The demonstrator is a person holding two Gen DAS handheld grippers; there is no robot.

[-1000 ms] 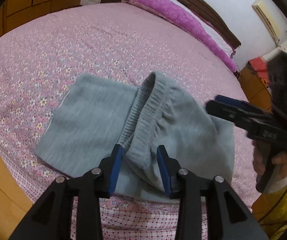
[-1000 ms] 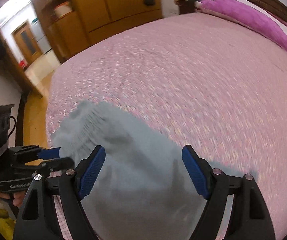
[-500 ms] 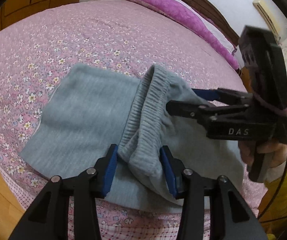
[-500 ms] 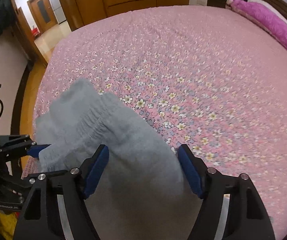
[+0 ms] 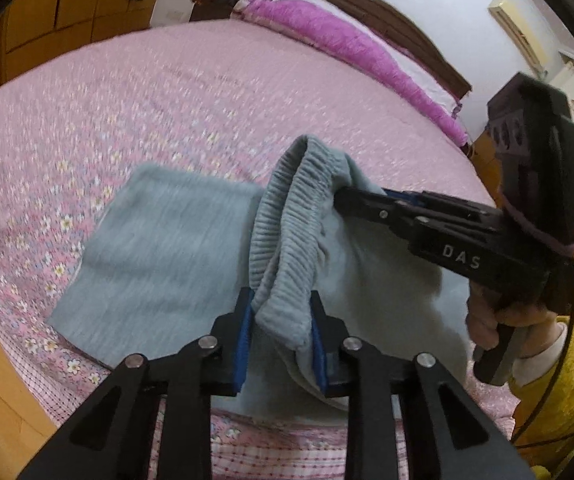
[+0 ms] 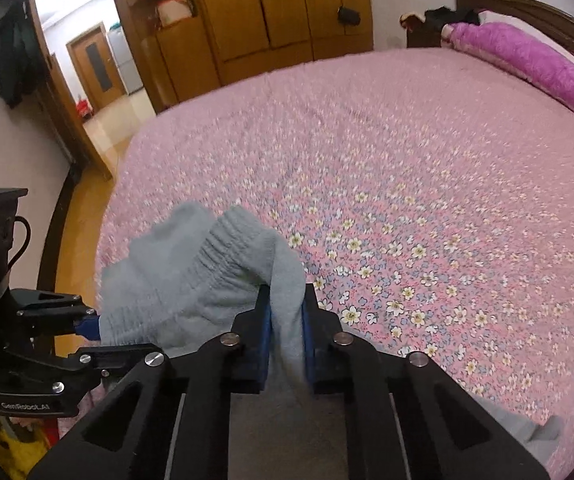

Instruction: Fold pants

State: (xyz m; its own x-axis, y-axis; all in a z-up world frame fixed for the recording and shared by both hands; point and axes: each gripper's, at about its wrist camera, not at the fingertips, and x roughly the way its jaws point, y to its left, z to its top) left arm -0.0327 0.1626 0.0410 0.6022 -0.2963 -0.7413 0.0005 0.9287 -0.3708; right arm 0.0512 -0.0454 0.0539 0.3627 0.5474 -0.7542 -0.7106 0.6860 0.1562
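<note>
Grey pants (image 5: 167,248) lie near the front edge of the pink flowered bed (image 5: 127,100), one part flat to the left, the ribbed waistband (image 5: 291,216) lifted into a ridge. My left gripper (image 5: 281,312) is closing, its blue pads pressing the near end of that waistband. My right gripper (image 5: 351,196) comes in from the right and bites the band's far end. In the right wrist view the right gripper (image 6: 286,304) is closing with grey pants (image 6: 191,272) cloth pinched between its pads, and the left gripper (image 6: 87,322) holds the bunched cloth at lower left.
A purple blanket (image 5: 347,48) and the headboard (image 5: 387,12) run along the far side of the bed. A wooden wardrobe (image 6: 267,12) and an open doorway (image 6: 95,64) stand beyond it. Wooden floor (image 6: 83,208) borders the bed's left edge. A hand in a yellow sleeve (image 5: 499,320) holds the right gripper.
The right gripper came in from the right and shut on the waistband's far end. The left jaws narrowed onto its near end. The band now stands higher.
</note>
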